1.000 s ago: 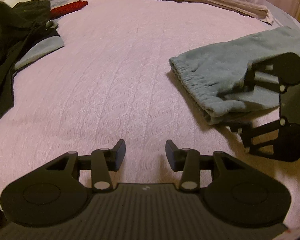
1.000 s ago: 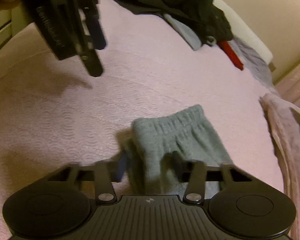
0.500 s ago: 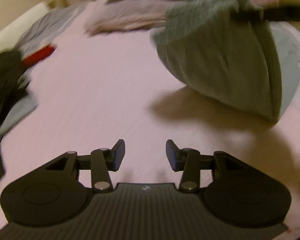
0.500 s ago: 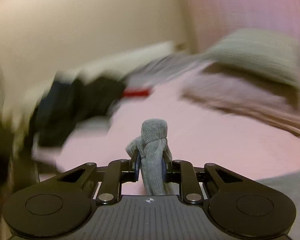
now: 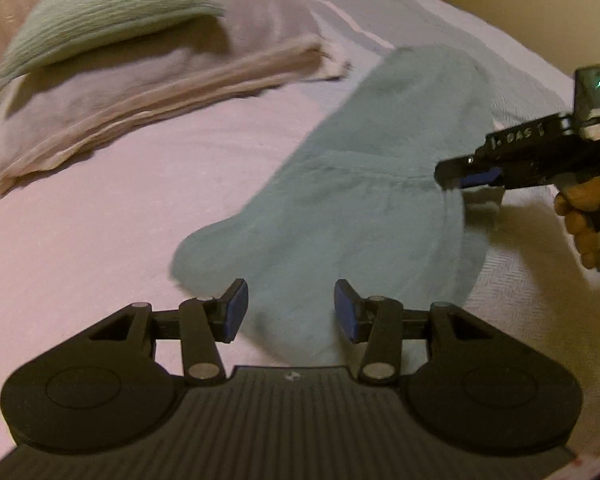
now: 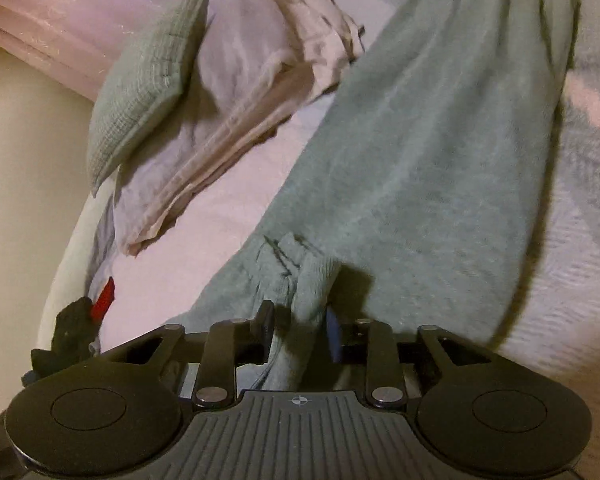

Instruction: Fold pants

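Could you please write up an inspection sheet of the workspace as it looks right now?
Surface: pink bedspread, bare at left.
Job's things: teal pants spread out lengthwise on the bed.
Clutter: green pillow on folded pinkish linens; dark clothes and a red item at the bed's edge.
Grippers: left gripper open over the pants; right gripper has a fold of pants between its fingers, apparently gripped.
Cables: nothing seen.
Surroundings: beige wall.

Fuzzy fleece pants (image 5: 364,216), matt plastic left gripper (image 5: 291,306), woven bedspread (image 5: 100,208)
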### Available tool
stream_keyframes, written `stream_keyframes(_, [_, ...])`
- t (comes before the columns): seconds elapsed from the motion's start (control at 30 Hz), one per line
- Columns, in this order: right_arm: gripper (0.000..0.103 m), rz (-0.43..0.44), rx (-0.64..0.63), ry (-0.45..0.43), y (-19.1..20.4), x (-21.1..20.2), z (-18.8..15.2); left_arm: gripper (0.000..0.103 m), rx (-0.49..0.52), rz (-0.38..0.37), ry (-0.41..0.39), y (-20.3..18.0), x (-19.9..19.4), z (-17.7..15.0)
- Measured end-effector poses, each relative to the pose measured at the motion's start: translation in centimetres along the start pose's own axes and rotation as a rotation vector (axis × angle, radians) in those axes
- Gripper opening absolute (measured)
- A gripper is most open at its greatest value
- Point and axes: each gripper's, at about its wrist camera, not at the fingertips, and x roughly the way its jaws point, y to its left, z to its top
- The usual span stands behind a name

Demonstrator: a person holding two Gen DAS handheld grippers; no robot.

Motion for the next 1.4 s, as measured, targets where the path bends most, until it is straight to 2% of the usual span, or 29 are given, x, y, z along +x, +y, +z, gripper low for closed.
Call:
stream_keyframes(0.13, [0.049,0.024,0.076,0.008,0.1,0.7,-0.9,0.042,0.042,-0.005,0.037,-0.7,1.7,1.0])
stream_keyframes(0.23, [0.050,0.014,0.102,0.021,0.3,1.8,-0.8,0.042,0.060,0.005,0.059,-0.3,3.0,1.6])
stream_keyframes(0.27, [0.038,-0.003,0.105,0.029,0.2,2.2,-0.8,0.042,0.063,0.009,0.062,-0.3,3.2,1.7])
stream_keyframes(0.3, [0.015,-0.023,0.109,0.032,0.2,2.4,-0.7,0.042,0.065,0.012,0.064,-0.2,3.3,1.7])
stream_keyframes(0.37, [0.014,-0.008,0.095,0.027,0.9,2.3,0.0,0.042,0.064,0.016,0.057,0.0,3.2,2.1])
stream_keyframes(0.47, [0.014,0.147,-0.060,-0.097,3.4,-0.8,1.7,0.042,0.066,0.019,0.032,-0.1,3.1,2.6])
stream_keyframes(0.5, [0.014,0.142,-0.089,-0.130,3.5,-1.5,2.1,0.043,0.065,0.016,0.033,-0.2,3.3,2.7])
stream_keyframes(0.57, [0.014,0.088,-0.069,-0.147,1.8,-1.3,2.6,0.043,0.064,0.008,0.040,-0.3,3.9,2.7])
stream_keyframes(0.67, [0.017,-0.067,0.018,-0.043,-2.7,1.3,2.6,0.042,0.074,-0.004,0.056,-0.4,4.9,2.5])
stream_keyframes(0.7, [0.024,-0.089,0.047,-0.019,-3.6,1.5,2.6,0.043,0.086,-0.008,0.060,-0.4,5.1,2.4])
stream_keyframes(0.77, [0.038,-0.129,0.002,-0.032,-3.4,0.7,2.4,0.043,0.114,-0.011,0.063,-0.2,5.2,2.2])
stream_keyframes(0.87, [0.040,-0.254,-0.073,-0.056,-2.0,-1.4,1.8,0.043,0.168,-0.016,0.076,0.8,5.2,2.0])
stream_keyframes(0.93, [0.040,-0.333,-0.169,-0.056,0.2,-2.8,0.8,0.043,0.241,-0.026,0.083,1.8,5.0,1.7])
stream_keyframes(1.0, [0.044,-0.305,-0.353,-0.048,4.0,-3.5,-1.7,0.043,0.345,-0.051,0.086,2.8,4.7,1.1])
stream_keyframes(1.03, [0.047,-0.292,-0.458,-0.030,5.8,-3.5,-3.6,0.043,0.409,-0.065,0.088,3.2,4.7,0.7])
stream_keyframes(1.1, [0.060,-0.257,-0.702,0.036,9.9,-1.8,-8.4,0.043,0.554,-0.080,0.084,3.5,4.8,-0.3])
stream_keyframes(1.13, [0.061,-0.259,-0.804,0.060,11.2,-0.8,-10.6,0.043,0.632,-0.072,0.096,3.6,5.1,-1.0])
stream_keyframes(1.2, [0.061,-0.262,-1.021,0.111,13.7,1.3,-15.5,0.043,0.692,-0.057,0.138,3.9,5.9,-1.8])
stream_keyframes(1.27, [0.061,-0.279,-1.166,0.151,15.1,3.2,-19.2,0.043,0.756,-0.062,0.118,3.7,6.1,-2.6])
stream_keyframes(1.4, [0.062,-0.323,-1.399,0.192,15.8,6.1,-24.4,0.045,0.971,-0.026,0.039,3.0,7.0,-4.8])
